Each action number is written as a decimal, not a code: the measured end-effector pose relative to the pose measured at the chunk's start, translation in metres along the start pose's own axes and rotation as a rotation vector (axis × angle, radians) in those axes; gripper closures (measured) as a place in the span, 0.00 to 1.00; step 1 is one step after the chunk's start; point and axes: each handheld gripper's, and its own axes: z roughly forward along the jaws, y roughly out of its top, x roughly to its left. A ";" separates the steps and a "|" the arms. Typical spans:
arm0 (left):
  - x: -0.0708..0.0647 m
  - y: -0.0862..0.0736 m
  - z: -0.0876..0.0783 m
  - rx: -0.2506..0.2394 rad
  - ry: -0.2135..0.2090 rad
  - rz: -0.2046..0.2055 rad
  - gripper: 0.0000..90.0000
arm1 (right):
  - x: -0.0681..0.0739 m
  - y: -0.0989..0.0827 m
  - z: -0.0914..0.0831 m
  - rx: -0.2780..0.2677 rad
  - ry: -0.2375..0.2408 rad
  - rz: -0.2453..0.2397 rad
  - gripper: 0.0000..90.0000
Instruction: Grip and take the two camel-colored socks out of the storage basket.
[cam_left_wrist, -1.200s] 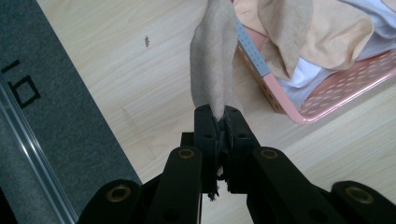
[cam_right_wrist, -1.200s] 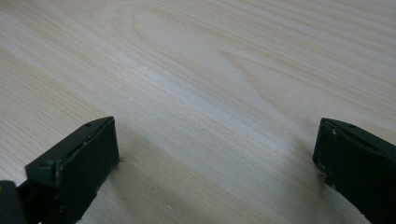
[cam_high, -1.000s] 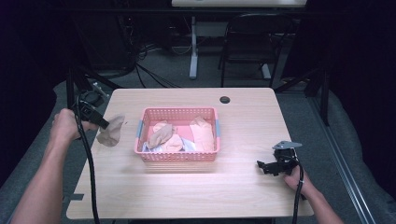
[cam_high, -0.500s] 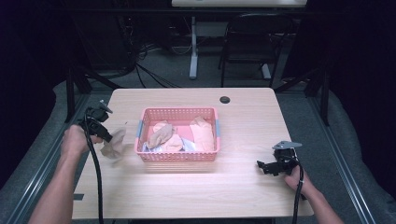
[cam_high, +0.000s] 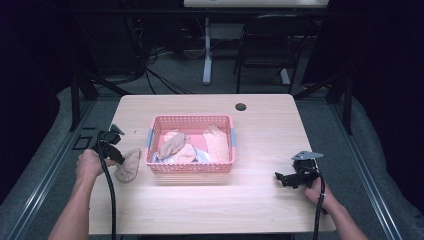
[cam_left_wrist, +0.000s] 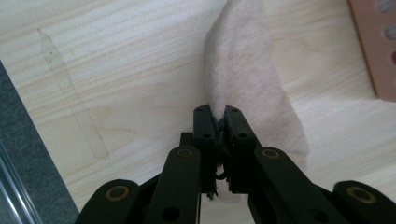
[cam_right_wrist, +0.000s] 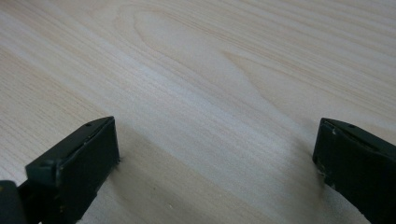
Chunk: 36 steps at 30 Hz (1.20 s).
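Table (cam_high: 260, 200) carried a pink basket (cam_high: 190, 167) mid-left, with more beige socks and cloth piled inside. One sock (cam_high: 128, 165) was out of it, on the wood just left of the basket's left wall, near it but whether touching I couldn't tell. Left gripper (cam_high: 119, 156) had the sock's near end pinched, jaws pressed together on the fabric; in the left gripper view (cam_left_wrist: 218, 122) the sock (cam_left_wrist: 247, 88) ran straight away from the tips, long axis in line with the jaws, far end fanning out toward the basket corner (cam_left_wrist: 373, 46). So the sock lay ahead and to the right of the left hand (cam_high: 89, 164), most of it already resting on the table. Right gripper (cam_high: 281, 179) sat well apart on the far side of the basket, jaws spread over bare wood, holding nothing. Judgement: the left one was far nearer and owned the move; letting go there would leave the sock lying flat beside the basket.
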 end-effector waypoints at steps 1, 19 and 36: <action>0.001 -0.001 0.002 -0.005 -0.002 -0.009 0.94 | 0.000 0.000 0.000 0.000 0.000 0.000 0.00; 0.008 0.003 -0.053 -0.107 -0.004 -0.038 0.27 | 0.000 0.000 0.000 0.001 0.001 -0.004 0.00; -0.012 0.027 -0.106 -0.214 0.041 0.022 0.00 | 0.000 0.000 0.000 0.001 0.003 -0.007 0.00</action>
